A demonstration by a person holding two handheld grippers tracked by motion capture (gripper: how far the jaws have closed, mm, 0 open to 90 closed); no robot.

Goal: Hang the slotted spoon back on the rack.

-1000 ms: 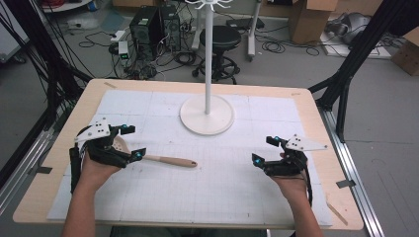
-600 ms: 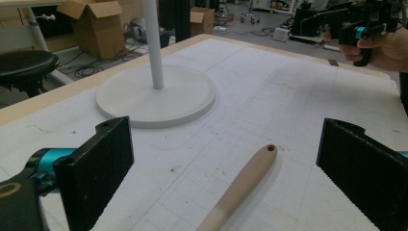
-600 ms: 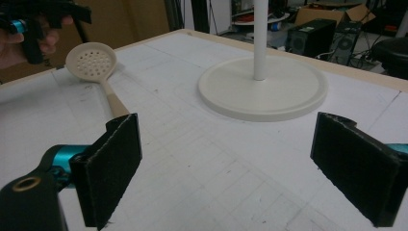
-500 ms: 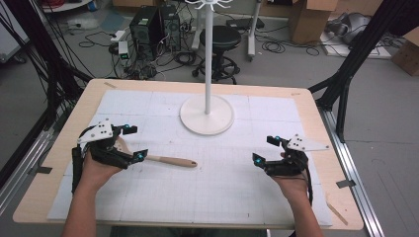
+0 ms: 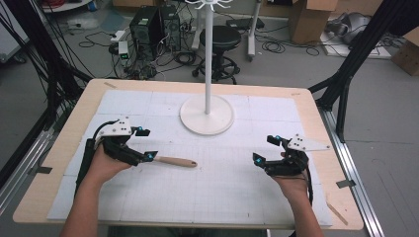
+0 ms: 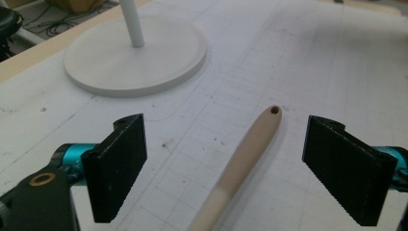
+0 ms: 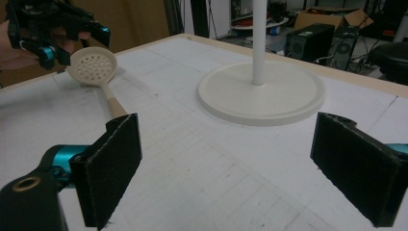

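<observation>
A beige skimmer spoon lies on the white gridded mat, its handle pointing right. In the left gripper view the handle runs between the two black jaws, which stand apart from it on both sides. My left gripper is open around the handle and its jaws have just been closing a little. The right gripper view shows the perforated spoon head just under the left gripper. My right gripper rests open at the right of the mat, with nothing between its jaws.
A white stand with a round base and a thin pole stands at the back middle of the table. Wooden table edges frame the mat. Black frame legs, a stool, computers and cables stand on the floor beyond.
My left gripper has slid a little to the right along the spoon. The spoon and the right gripper have stayed where they were.
</observation>
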